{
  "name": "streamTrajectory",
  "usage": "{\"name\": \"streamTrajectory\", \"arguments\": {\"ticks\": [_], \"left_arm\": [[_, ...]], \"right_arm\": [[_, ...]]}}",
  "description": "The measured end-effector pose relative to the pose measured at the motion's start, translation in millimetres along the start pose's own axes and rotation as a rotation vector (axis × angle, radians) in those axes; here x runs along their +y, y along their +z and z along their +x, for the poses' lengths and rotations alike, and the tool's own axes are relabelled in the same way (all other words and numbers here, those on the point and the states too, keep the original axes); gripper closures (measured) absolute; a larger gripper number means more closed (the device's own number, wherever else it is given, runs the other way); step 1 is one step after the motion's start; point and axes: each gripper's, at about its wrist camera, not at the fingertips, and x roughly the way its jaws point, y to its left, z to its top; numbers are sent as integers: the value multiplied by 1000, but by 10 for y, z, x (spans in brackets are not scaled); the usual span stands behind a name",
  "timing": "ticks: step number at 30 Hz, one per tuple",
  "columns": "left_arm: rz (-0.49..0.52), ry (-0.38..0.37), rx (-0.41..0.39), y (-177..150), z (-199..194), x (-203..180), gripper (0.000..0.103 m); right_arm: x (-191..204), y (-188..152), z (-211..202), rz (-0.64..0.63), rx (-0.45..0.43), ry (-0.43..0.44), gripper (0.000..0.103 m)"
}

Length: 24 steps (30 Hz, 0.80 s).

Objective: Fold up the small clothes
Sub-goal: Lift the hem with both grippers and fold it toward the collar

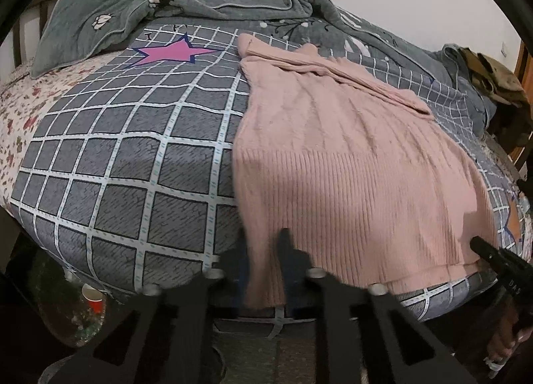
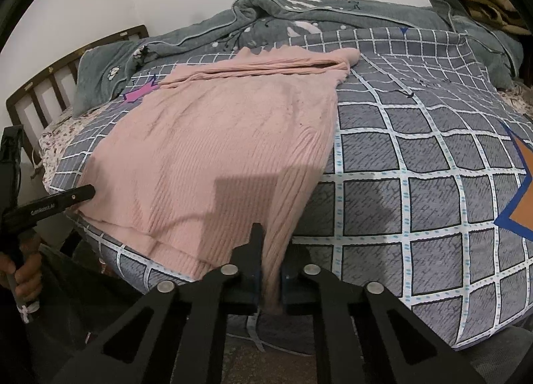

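Judging by its drape, I took the pink sweater for a soft, light, stretchy knit that would sag and slide unless pinched at the ribbed hem corners. It lay spread flat on the checked quilt, hem hanging over the near edge of the bed. My left gripper was clenched on the hem's left corner, and my right gripper was clamped on the right corner, the knit bunched between its fingers.

Dim indoor light — fisheye-warped edges
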Motion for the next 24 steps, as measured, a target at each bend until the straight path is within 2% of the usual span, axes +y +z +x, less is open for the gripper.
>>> {"name": "streamTrajectory", "arguments": {"ticks": [7,10,14,16,19,21,24], "left_arm": [[-103,-152,-42,13,-161,177,96],[-139,-194,-51,13,-189,235,96],[-167,-182,-23,10,-127,272,96],[-162,-176,-12,4,-111,259,96],[-158,-191,28,-13,-55,225,95],[-161,-205,59,-29,-12,208,90],[-155,-209,52,-35,-19,172,90]], "right_arm": [[-36,19,-172,18,-67,77,98],[-65,32,-216,35,-83,104,98],[-98,28,-145,50,-51,99,97],[-109,16,-111,56,-33,91,94],[-111,-5,-90,58,-14,95,94],[-101,-20,-66,53,1,98,93],[-80,-36,-45,47,14,115,93]]}}
